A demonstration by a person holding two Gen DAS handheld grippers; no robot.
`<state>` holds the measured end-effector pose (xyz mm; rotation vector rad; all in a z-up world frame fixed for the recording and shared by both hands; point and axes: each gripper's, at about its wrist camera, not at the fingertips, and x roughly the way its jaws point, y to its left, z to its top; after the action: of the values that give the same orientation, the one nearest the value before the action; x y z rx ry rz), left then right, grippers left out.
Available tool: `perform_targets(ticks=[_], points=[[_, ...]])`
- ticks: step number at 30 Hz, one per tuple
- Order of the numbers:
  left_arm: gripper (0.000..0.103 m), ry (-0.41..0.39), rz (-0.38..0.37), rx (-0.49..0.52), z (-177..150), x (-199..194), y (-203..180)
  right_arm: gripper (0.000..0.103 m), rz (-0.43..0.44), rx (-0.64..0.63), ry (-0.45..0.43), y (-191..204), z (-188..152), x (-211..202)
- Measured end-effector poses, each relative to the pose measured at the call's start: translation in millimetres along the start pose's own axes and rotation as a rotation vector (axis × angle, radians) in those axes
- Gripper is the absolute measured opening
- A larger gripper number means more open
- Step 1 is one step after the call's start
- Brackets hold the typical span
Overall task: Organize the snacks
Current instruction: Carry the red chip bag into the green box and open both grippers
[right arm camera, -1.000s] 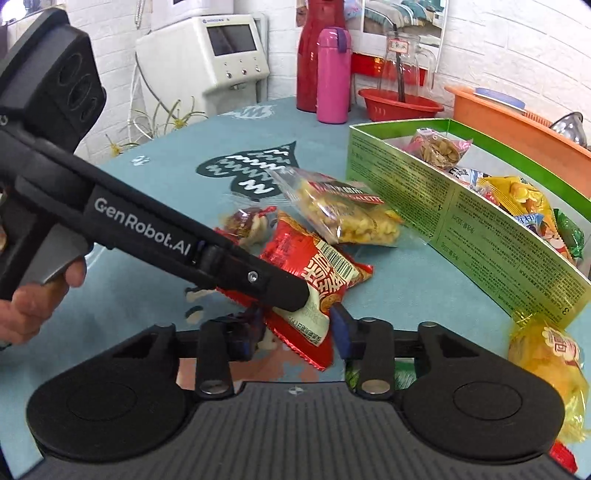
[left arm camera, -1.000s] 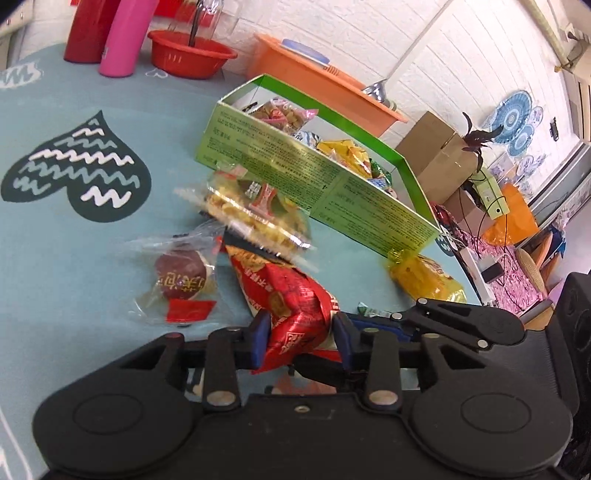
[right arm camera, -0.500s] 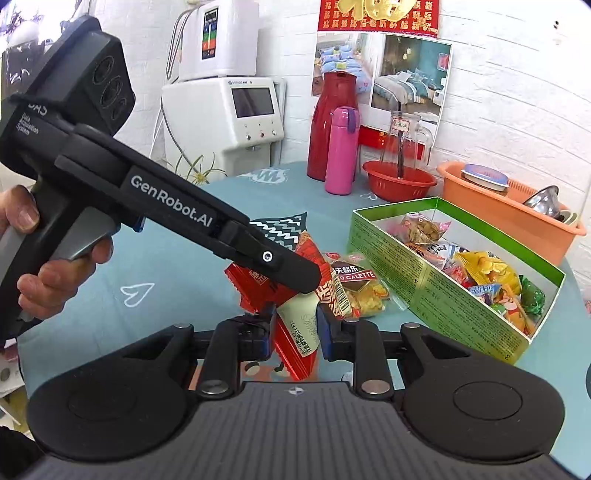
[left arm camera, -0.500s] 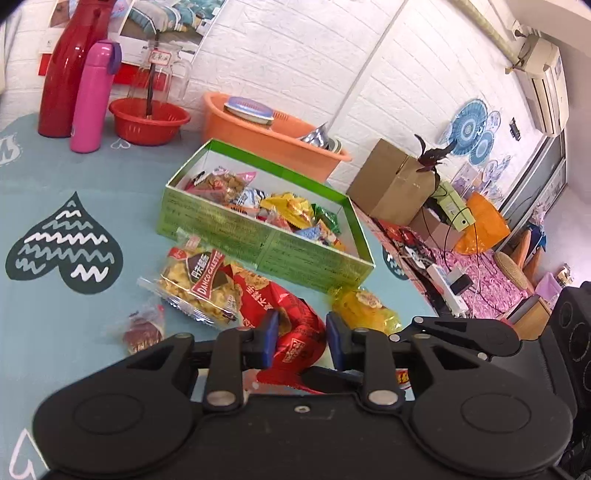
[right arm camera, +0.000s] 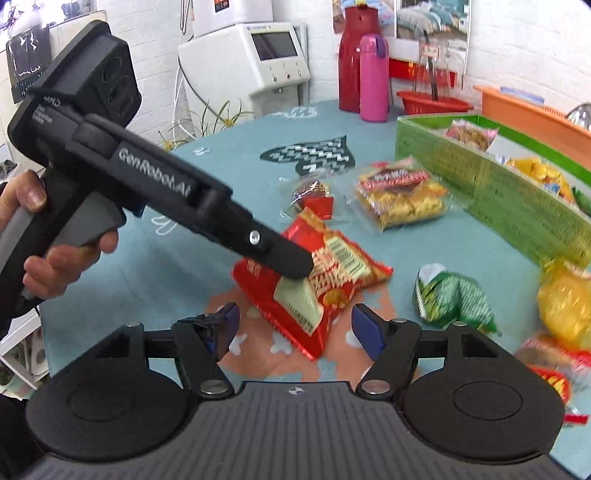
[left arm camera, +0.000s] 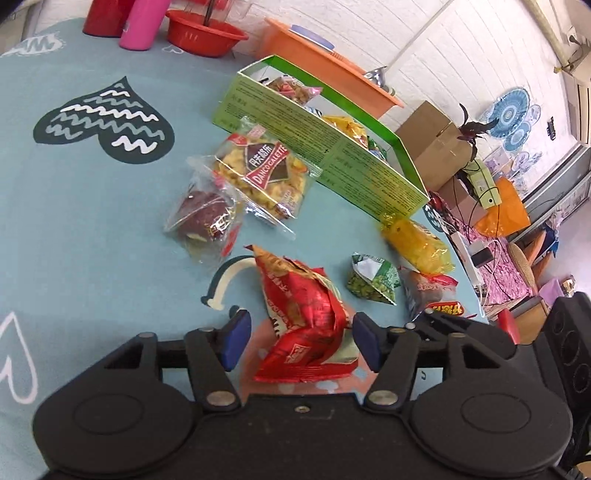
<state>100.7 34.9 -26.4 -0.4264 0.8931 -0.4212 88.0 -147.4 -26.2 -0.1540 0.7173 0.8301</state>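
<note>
A red snack packet point(left arm camera: 306, 321) lies on the teal tablecloth between the open jaws of my left gripper point(left arm camera: 301, 338). In the right wrist view the same red packet point(right arm camera: 325, 273) lies ahead of my open right gripper point(right arm camera: 295, 326), with the left gripper's finger point(right arm camera: 284, 258) resting on it. A green cardboard box point(left arm camera: 317, 140) holding several snacks stands beyond. Loose on the cloth are a Danco Galette biscuit bag point(left arm camera: 262, 173), a dark round sweet in clear wrap point(left arm camera: 203, 218), a green pea packet point(left arm camera: 373, 282) and a yellow packet point(left arm camera: 417, 240).
A red flask point(right arm camera: 351, 59), pink flask point(right arm camera: 373, 77), red bowl point(left arm camera: 205, 31) and orange basin point(left arm camera: 332, 70) stand at the table's far side. A brown-and-red packet point(left arm camera: 430, 291) lies near the right edge, where the table drops off.
Both grippers had the red packet pinched and lifted; now both have opened and the packet lies on the cloth. Both grippers have come down closer to the table.
</note>
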Motion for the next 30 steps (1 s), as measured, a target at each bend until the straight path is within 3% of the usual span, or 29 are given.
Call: perform_targets(ticks=[3, 4, 6, 9, 13, 18, 23, 30], points=[[0.103, 0.002, -0.012, 0.023, 4.8, 7.0, -4.4, 0.103, 0.012, 0.066, -0.017, -7.7, 1.8, 5.5], [0.097, 0.018, -0.021, 0.036, 5.9, 12.6, -6.5, 0.103, 0.017, 0.087, -0.021, -9.9, 3.6, 7.9], [0.083, 0.026, 0.005, 0.057, 6.0, 20.0, -9.4, 0.089, -0.003, 0.121, -0.042, -12.0, 4.9, 12.1], [0.078, 0.022, -0.011, 0.050, 4.3, 12.7, -12.0, 0.083, -0.019, 0.131, -0.048, -11.1, 6.1, 8.7], [0.078, -0.036, -0.045, 0.100, 5.6, -12.5, -31.8, 0.082, -0.021, 0.077, -0.107, -2.3, 9.9, -17.8], [0.078, -0.141, -0.065, 0.185, 35.4, -26.7, -64.8, 0.082, -0.083, 0.002, -0.212, -7.9, 38.2, -45.8], [0.077, -0.203, -0.087, 0.221, 75.7, -13.0, -81.5, 0.082, -0.146, -0.018, -0.273, -36.6, 69.3, -52.0], [0.076, -0.219, -0.127, 0.217, 128.2, 23.0, -81.7, 0.082, -0.231, -0.091, -0.275, -75.2, 104.6, -39.8]])
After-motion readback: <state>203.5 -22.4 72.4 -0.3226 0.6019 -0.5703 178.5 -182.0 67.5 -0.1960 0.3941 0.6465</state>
